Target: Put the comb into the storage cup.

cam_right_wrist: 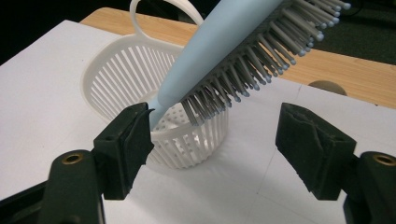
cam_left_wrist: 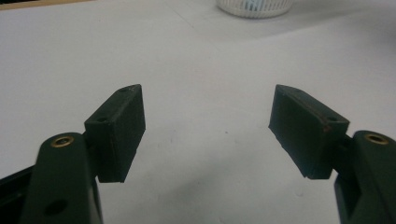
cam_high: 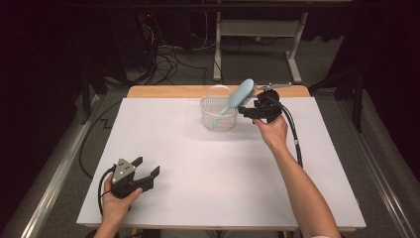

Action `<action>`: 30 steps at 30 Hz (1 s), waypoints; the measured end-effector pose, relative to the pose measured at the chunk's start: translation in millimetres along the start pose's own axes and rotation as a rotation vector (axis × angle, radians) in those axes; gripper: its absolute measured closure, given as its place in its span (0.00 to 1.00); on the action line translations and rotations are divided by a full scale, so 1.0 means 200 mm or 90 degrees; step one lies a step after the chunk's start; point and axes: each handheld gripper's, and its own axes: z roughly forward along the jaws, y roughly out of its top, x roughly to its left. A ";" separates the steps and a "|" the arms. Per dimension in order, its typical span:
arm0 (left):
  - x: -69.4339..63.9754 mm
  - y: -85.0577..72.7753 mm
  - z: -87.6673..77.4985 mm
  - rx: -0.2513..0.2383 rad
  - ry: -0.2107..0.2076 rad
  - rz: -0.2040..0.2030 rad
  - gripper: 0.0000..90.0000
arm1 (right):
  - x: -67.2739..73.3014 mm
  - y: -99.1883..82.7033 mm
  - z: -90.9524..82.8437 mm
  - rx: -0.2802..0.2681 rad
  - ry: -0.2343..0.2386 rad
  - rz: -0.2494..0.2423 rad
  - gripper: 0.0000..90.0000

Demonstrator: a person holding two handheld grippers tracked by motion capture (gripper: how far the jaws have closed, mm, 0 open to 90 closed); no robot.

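A light blue hairbrush [cam_high: 238,96] with grey bristles leans handle-down in a white slatted basket [cam_high: 218,119] at the back middle of the white table top. My right gripper [cam_high: 245,111] is open just to the right of the basket. In the right gripper view the hairbrush [cam_right_wrist: 219,51] slants above and between the two pads of the right gripper [cam_right_wrist: 215,140], and neither pad presses on it. Behind it is the basket [cam_right_wrist: 112,79]. My left gripper [cam_high: 147,165] rests open near the front left of the table. The left gripper [cam_left_wrist: 208,126] holds nothing, with the basket [cam_left_wrist: 254,7] far ahead.
The white board [cam_high: 208,168] covers a wooden table whose edge [cam_high: 168,91] shows at the back. A thin metal tool [cam_high: 272,87] lies on that edge behind the right gripper. Beyond the table are a white desk frame [cam_high: 257,29] and floor cables [cam_high: 168,59].
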 end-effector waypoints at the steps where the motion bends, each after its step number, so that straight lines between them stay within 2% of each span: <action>1: 0.00 0.00 0.00 -0.001 -0.001 -0.002 0.31 | 0.00 0.00 -0.01 0.001 -0.002 -0.002 0.30; 12: 0.00 0.00 0.00 0.000 -0.001 -0.003 0.31 | -0.02 -0.03 -0.04 -0.002 -0.003 -0.004 0.31; 17: 0.00 0.00 0.00 0.001 -0.001 -0.002 0.31 | -0.02 -0.05 -0.05 0.002 -0.009 -0.015 0.31; 30: 0.00 0.00 0.00 0.000 -0.001 -0.002 0.31 | -0.04 -0.08 -0.07 -0.001 -0.008 -0.011 0.31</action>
